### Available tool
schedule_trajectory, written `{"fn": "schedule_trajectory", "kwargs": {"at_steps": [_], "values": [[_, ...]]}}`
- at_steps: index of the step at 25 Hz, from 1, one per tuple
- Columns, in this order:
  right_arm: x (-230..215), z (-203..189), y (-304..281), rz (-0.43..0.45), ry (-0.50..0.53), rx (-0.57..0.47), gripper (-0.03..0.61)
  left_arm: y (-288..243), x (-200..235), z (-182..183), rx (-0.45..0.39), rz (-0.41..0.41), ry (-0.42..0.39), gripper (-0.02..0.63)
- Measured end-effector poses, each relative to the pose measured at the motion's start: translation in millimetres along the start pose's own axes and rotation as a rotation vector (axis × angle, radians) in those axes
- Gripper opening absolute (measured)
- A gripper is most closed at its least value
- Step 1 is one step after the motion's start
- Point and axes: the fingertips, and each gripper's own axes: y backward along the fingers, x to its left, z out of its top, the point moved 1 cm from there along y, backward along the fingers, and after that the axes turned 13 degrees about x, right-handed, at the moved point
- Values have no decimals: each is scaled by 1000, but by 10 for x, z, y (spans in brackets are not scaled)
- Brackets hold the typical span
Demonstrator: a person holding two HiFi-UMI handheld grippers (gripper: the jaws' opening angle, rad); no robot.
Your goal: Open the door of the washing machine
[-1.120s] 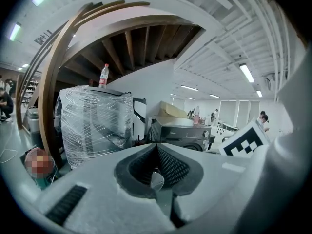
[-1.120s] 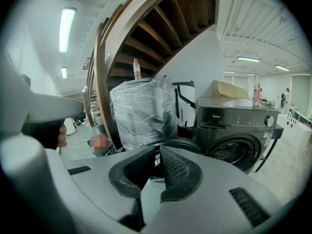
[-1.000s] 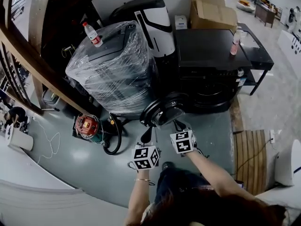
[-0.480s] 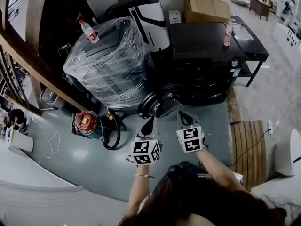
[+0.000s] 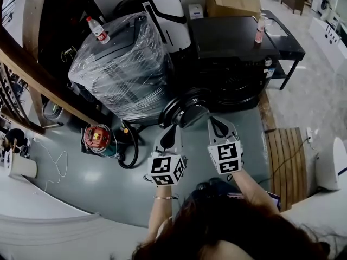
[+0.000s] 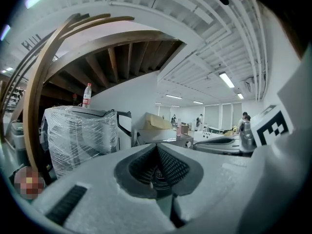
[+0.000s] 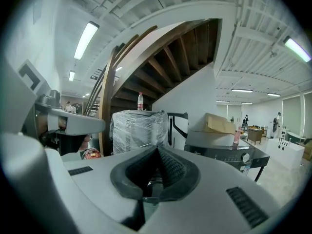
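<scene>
Saw the black washing machine (image 5: 233,64) with its round door (image 5: 187,110) already swung out at the machine's left front corner; found both grippers in front of the machine, side by side and pointing towards it; found the left gripper (image 5: 169,136) closed, jaws together with nothing between them, its tip just short of the open door; found the right gripper (image 5: 219,128) likewise closed and empty, beside the door and before the machine's front; noted a pink bottle (image 5: 260,30) upright on the machine's top, near its right rear corner; noted a cardboard box (image 5: 233,1) behind the machine; noted a plastic-wrapped appliance (image 5: 119,64) close against the machine's left side, with a red-capped bottle (image 5: 97,30) standing on top; noted a white and black unit (image 5: 165,12) left of the machine's rear; noted a red device (image 5: 98,138) on the floor (image 5: 81,183), well to the left of the machine's front; noted wooden slats (image 5: 284,156) on the floor off the machine's right front.
</scene>
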Motion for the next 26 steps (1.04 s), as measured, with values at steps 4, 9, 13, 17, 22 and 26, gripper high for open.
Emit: {"fn": "schedule_trajectory", "kwargs": {"at_steps": [4, 9, 13, 17, 22, 26], "values": [[46, 45, 18, -22, 5, -7, -3, 28, 71, 4, -5, -9, -2, 14], [73, 49, 12, -37, 3, -3, -3, 13, 94, 9, -7, -29, -3, 14], [63, 52, -1, -50, 1, 2, -3, -12, 115, 27, -8, -39, -1, 14], [45, 26, -39, -58, -4, 7, -3, -47, 137, 22, -8, -43, 1, 14], [-9, -7, -104, -63, -11, 16, -3, -117, 132, 14, -5, -51, 9, 14], [-66, 3, -138, -69, -7, 16, -3, -162, 120, 20, -6, -52, 15, 14]]}}
